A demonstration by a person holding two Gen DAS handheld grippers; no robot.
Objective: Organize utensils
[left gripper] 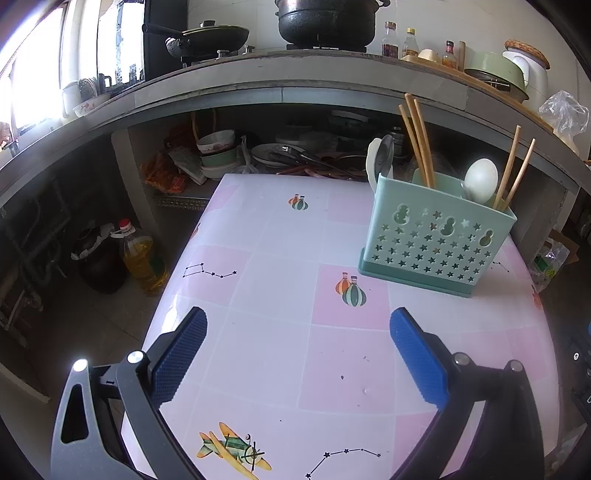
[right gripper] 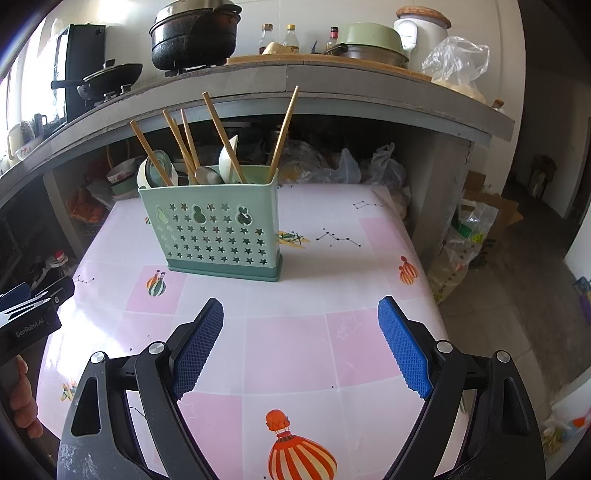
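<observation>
Hovering with jaws wide and empty, the left gripper (left gripper: 297, 354) and right gripper (right gripper: 300, 343) face the green holder (right gripper: 218, 225), chopsticks (right gripper: 221, 136) and spoons (left gripper: 480, 184) standing inside it on the tabletop (right gripper: 295, 350), apparently sorted.

A home kitchen: a black pot (right gripper: 194, 35) and wok (left gripper: 214, 37) sit on a gas stove, condiment bottles (right gripper: 290, 37) beside them, bowls (left gripper: 216, 142) stacked beneath the counter (right gripper: 332, 79).
</observation>
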